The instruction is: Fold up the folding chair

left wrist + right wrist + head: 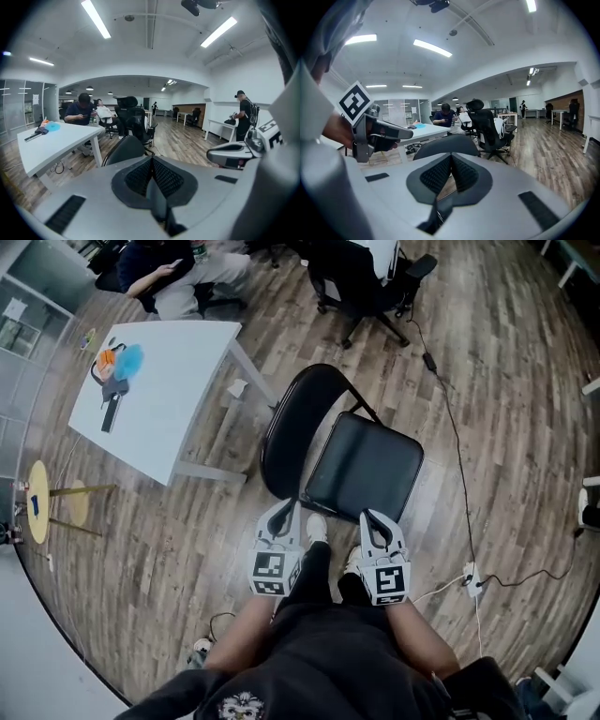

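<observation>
A black folding chair [361,465] stands unfolded on the wood floor in the head view, its round backrest [295,423] at the left of the seat. My left gripper [279,514] is shut and empty, just short of the seat's near left corner. My right gripper [371,519] is shut and empty too, at the seat's near right edge; whether it touches the chair I cannot tell. In the left gripper view the backrest [124,147] rises beyond the closed jaws [152,164]. The right gripper view shows the backrest [445,143] past its closed jaws [451,161].
A white table [155,390] with a blue and orange object stands left of the chair. Seated people and office chairs [366,282] are beyond it. A cable and power strip [473,579] lie on the floor at the right. A yellow stool [42,498] stands far left.
</observation>
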`<state>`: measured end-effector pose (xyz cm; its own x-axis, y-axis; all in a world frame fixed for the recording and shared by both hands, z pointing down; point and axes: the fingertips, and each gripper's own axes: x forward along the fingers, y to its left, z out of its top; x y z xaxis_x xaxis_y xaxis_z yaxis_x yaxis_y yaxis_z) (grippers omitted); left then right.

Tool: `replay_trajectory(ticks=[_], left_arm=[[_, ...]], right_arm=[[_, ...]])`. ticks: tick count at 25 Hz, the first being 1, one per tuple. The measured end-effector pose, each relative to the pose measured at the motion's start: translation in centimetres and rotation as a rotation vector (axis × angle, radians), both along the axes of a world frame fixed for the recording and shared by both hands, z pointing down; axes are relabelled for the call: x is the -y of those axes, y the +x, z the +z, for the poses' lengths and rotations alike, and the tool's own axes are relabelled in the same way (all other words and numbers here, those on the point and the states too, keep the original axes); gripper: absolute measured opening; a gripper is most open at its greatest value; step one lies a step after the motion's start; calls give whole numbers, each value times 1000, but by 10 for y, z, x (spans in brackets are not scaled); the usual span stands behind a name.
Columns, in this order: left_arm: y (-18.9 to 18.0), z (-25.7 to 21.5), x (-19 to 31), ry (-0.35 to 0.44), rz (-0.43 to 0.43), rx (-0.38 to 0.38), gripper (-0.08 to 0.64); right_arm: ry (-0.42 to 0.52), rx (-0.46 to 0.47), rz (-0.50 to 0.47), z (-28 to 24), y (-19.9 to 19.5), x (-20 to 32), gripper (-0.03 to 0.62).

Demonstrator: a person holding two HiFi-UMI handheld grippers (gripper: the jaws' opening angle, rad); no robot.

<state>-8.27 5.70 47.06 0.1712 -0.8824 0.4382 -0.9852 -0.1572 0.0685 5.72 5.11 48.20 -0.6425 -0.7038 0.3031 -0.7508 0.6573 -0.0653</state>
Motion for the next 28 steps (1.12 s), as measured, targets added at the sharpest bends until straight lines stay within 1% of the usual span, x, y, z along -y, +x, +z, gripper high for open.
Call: replay_trajectory(ticks=[3,8,11,13,16,17,19,20,22,23,25,28], left_arm=[[-8,10,18,-23,22,0,6],[-26,30,44,-91,34,77,5],[-29,39,56,-117,50,97,6],[-29,45,63,-131,68,102,6],[-32,50,72,-155,96,121,6],[-35,52,75,-164,97,126,6],[-45,54,79,-192,86,128,7],[-52,54,81,-207,77,131,14],[-66,57,85,-241,56,149,100],[-73,60,87,-263,44,158,127],[-85,67,90,-311,21,170,173],[-100,78,95,-382,-3,177,232]], right_arm=[[-30,-6,33,13,-1,12,14],[-83,-8,56,40,6,33,14],[-114,-16,92,56,21,46,14],[-164,-25,111,75,29,50,14],[-276,-13,128,109,38,51,15],[-310,-4,133,120,42,50,30],[-374,21,140,140,48,48,131],[-405,35,144,149,51,47,160],[-462,62,153,166,58,44,207],[-492,78,159,175,63,43,221],[-561,115,180,197,75,39,258],[-668,152,223,236,97,30,296]])
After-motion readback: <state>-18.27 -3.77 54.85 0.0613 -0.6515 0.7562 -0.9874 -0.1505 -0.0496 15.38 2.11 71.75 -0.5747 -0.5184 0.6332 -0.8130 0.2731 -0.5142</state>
